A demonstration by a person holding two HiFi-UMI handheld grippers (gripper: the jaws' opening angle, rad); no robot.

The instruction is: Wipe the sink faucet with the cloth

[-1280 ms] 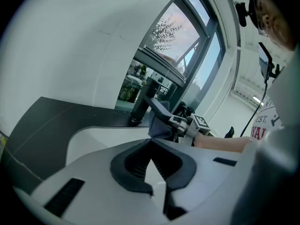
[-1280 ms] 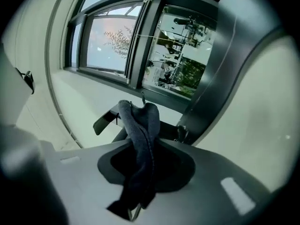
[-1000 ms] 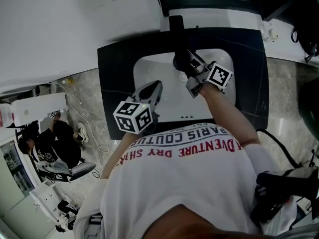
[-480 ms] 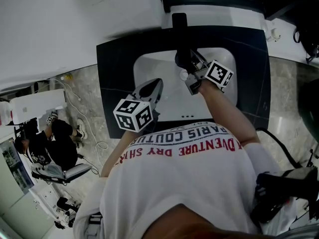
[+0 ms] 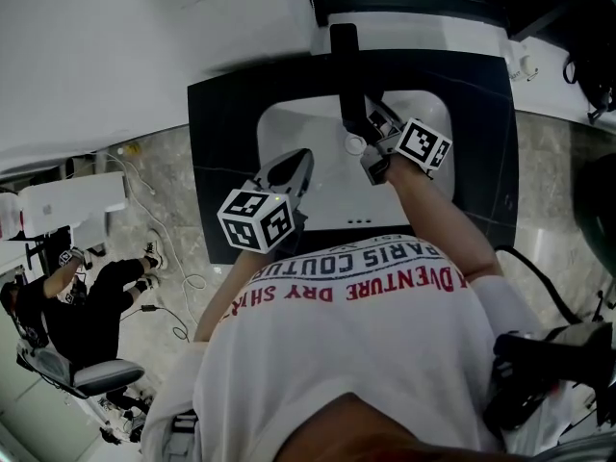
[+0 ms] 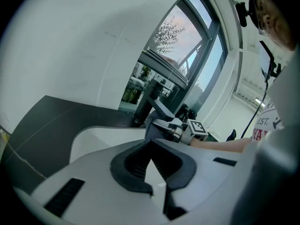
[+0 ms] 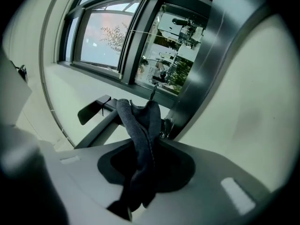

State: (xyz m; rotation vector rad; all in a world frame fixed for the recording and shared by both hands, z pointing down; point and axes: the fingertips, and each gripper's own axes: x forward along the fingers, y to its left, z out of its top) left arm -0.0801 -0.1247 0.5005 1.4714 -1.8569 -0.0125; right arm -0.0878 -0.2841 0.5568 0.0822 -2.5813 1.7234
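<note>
A black faucet [image 5: 345, 61] rises from the back of the white sink basin [image 5: 289, 128], which is set in a black counter [image 5: 226, 152]. My right gripper [image 5: 371, 128] is at the faucet's spout, shut on a dark grey cloth [image 7: 140, 139] that lies against the faucet body [image 7: 197, 78]. In the left gripper view the faucet [image 6: 146, 102] stands behind the right gripper [image 6: 176, 125]. My left gripper [image 5: 300, 162] hovers over the basin's front left. Its jaws are together with nothing between them [image 6: 152, 172].
A window runs behind the counter and a white wall lies to the left. A round drain [image 5: 354, 145] sits in the basin under the spout. A person [image 5: 67, 306] is on the floor at lower left. A black bag [image 5: 549, 364] hangs at my right side.
My right gripper and the cloth have slid slightly up along the faucet toward the back. The left gripper has barely moved. The person at lower left has shifted down.
</note>
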